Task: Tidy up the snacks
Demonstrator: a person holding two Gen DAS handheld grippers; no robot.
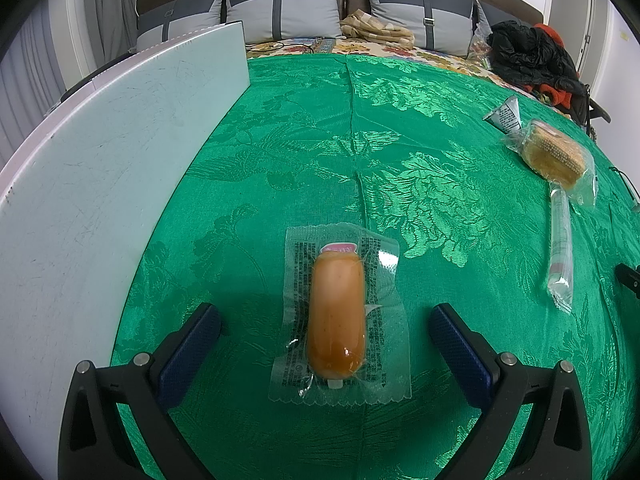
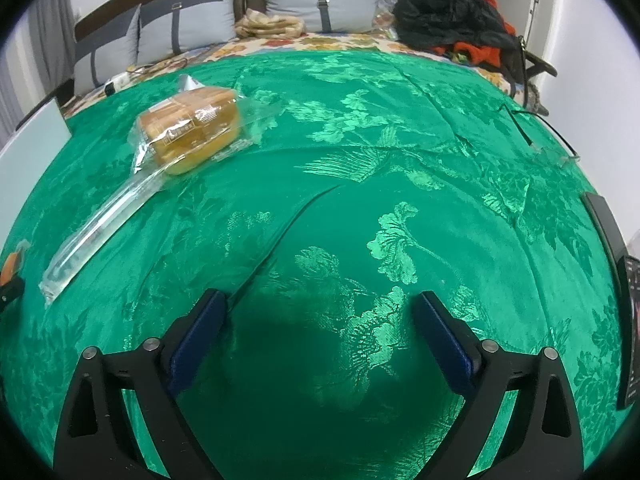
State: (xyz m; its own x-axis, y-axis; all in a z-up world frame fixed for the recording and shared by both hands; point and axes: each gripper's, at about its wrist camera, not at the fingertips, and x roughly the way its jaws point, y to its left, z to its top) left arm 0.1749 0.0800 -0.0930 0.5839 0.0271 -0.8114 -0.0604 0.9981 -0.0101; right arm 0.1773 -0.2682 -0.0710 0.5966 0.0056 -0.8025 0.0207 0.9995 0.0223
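While the left tongs are held wide open with nothing gripped, the wrapped sausage is seen lying on the green cloth directly between the two blue pads, untouched by either, at lower centre of the left wrist view. Its long axis is run up and down the frame, in line with the fingers, so the pads are set across its narrow width; a straight descent and a closing would be judged enough. The left hand is plainly the nearer one. The right tongs are likewise spread fully apart and empty, over bare cloth at the bottom of the right wrist view. A packaged cake and a long clear packet touching it are found at upper left of that view, well apart from the sausage. A white board is stood along the left of the left wrist view, near but not obstructing. Nothing is seen in the way.
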